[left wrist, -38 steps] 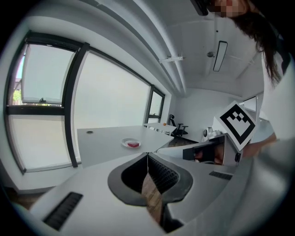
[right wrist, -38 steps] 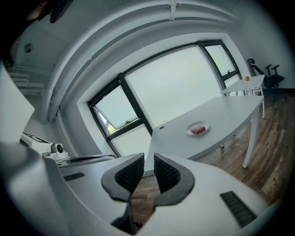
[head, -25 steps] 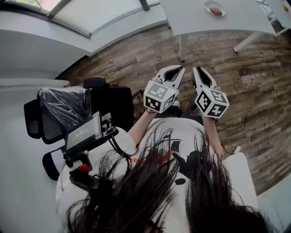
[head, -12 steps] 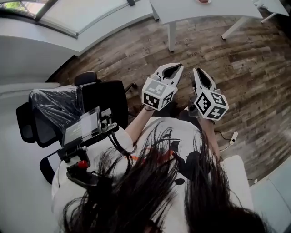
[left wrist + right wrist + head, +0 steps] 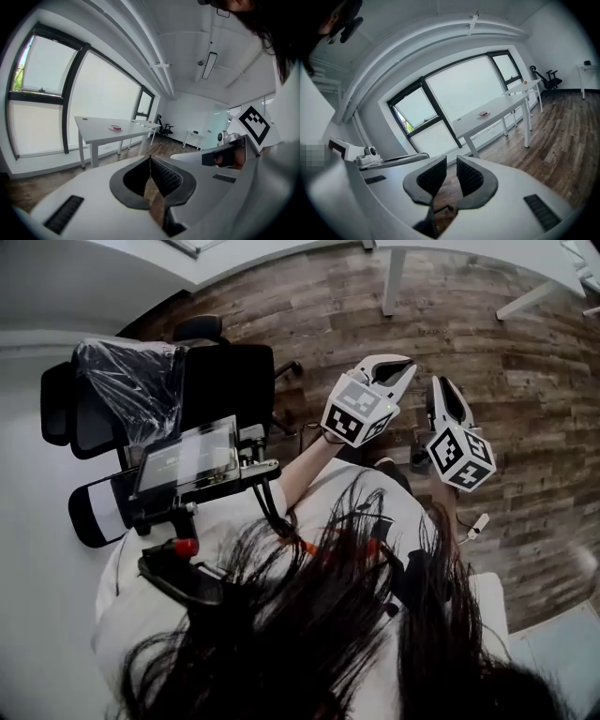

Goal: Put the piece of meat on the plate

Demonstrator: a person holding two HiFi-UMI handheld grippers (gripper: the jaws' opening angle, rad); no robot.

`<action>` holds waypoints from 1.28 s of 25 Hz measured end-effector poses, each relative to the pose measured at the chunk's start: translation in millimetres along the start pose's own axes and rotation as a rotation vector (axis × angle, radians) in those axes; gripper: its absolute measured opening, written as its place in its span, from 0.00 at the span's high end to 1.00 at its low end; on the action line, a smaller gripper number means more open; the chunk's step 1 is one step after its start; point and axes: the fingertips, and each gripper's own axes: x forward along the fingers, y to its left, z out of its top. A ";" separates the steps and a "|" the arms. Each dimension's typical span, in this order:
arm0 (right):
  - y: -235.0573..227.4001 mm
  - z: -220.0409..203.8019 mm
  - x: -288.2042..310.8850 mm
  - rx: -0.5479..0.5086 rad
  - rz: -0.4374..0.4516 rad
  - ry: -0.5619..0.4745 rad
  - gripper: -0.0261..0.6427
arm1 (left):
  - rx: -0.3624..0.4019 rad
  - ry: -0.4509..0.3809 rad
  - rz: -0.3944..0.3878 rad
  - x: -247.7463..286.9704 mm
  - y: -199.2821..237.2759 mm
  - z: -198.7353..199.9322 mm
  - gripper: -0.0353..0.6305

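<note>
Red piece of meat (image 5: 116,127) lies on the small white plate (image 5: 111,127) on the long white table (image 5: 93,123). The table is now farther off than 1.5 s ago. Left gripper (image 5: 150,159) jaws together, right gripper (image 5: 451,161) jaws slightly apart, both empty. Placement looks met.

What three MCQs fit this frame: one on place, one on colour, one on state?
1. Where is the plate?
A. on the floor
B. on the white table
C. on the office chair

2. What colour is the meat?
A. green
B. red
C. blue

3. How do the jaws of the left hand-held gripper stand?
A. wide apart
B. clamped on the plate
C. together, nothing between them

Answers:
1 B: both gripper views show it on the far tabletop.
2 B: a red piece lies on the plate.
3 C: the left gripper view shows the jaw tips meeting with nothing between them.
</note>
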 end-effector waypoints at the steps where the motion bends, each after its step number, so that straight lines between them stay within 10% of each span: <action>1: 0.3 -2.0 1.2 -0.005 0.004 0.015 0.85 | -0.010 0.002 0.005 -0.4 0.9 -1.3 0.94; 32: 2.2 -4.9 15.4 -0.040 0.026 0.048 0.85 | 0.000 0.019 0.012 -1.6 4.5 -10.4 0.94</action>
